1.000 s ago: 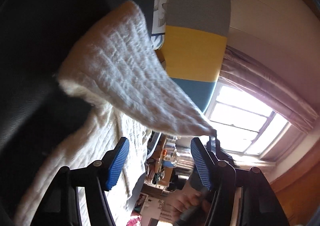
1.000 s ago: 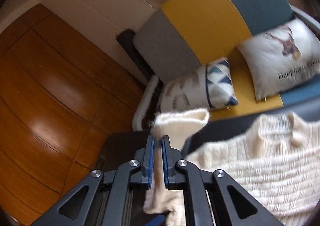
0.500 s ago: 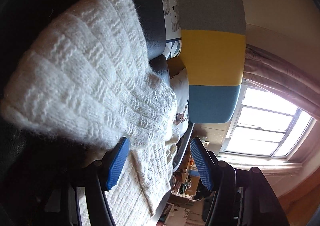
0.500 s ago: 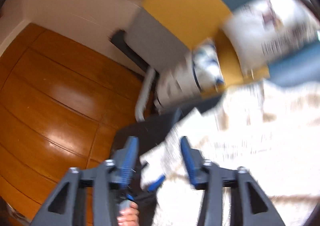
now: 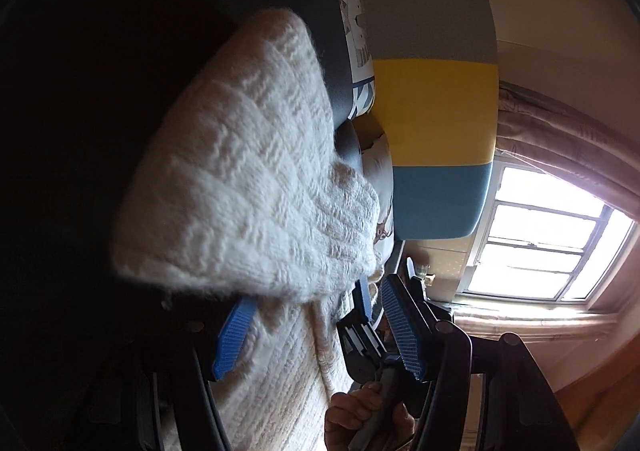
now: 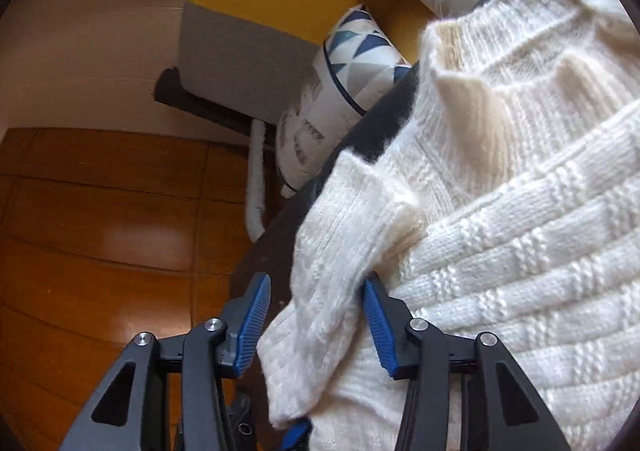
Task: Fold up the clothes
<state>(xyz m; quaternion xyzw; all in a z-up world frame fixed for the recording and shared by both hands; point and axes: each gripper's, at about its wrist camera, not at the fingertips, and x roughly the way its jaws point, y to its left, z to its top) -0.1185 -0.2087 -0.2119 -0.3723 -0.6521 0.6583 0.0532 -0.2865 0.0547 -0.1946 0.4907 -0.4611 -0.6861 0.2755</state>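
The right tool (image 6: 316, 325) is gaping wide, a folded sleeve (image 6: 340, 251) lying loose between its pads. The left tool (image 5: 316, 335) is standing wide too, under the cream sweater (image 5: 248, 187), which is resting on a dark bench (image 5: 100, 51) beyond it.

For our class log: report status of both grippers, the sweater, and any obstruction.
Left gripper open, right gripper open. White knit sweater on dark surface, sleeve folded in, lying between right gripper's fingers, unclamped. No obstruction visible.
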